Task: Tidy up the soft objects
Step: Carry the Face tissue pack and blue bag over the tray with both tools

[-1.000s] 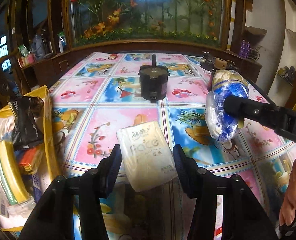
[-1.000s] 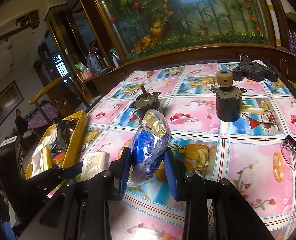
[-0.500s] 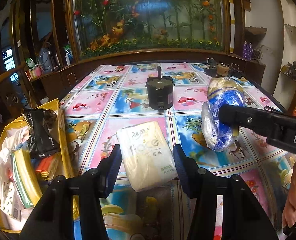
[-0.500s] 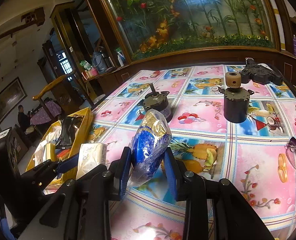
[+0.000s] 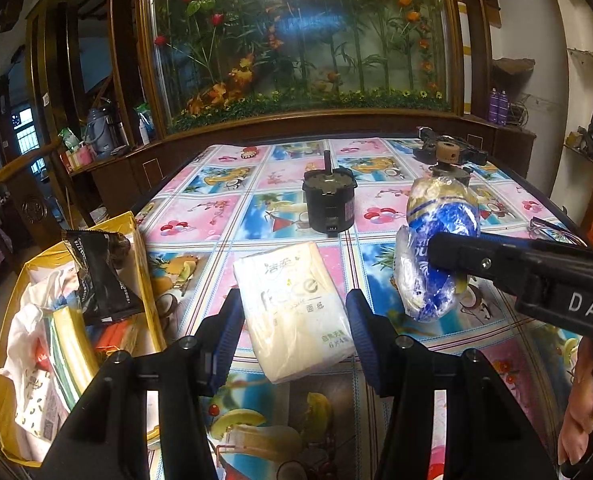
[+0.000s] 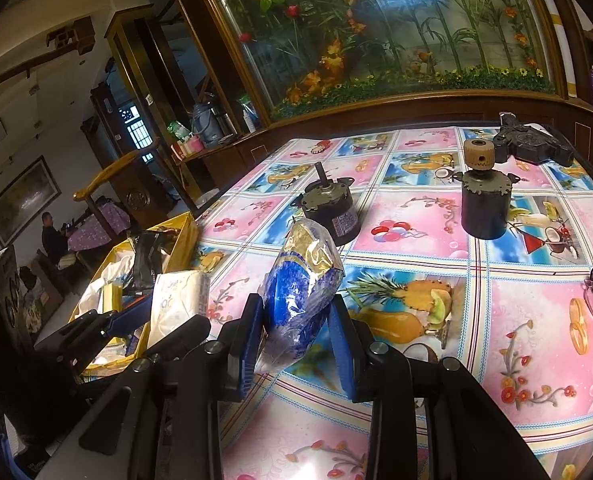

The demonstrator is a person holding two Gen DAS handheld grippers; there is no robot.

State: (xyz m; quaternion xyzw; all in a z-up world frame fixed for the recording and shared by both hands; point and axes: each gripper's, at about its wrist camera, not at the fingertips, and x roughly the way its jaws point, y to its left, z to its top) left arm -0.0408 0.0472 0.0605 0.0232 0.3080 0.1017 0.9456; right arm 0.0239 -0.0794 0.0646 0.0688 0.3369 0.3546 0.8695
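Clamping both packs: tissue pack (image 5: 296, 312) (left), blue bag (image 6: 302, 292) (right).

The right gripper (image 6: 296, 330) is clamping a blue-and-gold plastic bag (image 6: 302, 280) above the fruit-print tablecloth (image 6: 536, 320); the left gripper (image 6: 152, 322) is holding a white tissue pack (image 6: 178, 300) beside a yellow box (image 6: 184, 236).

Tissue pack (image 5: 294, 312): Chinese characters above faint "Face", small print below. Right gripper (image 5: 452, 258) body: white letters "DAS", cut off.
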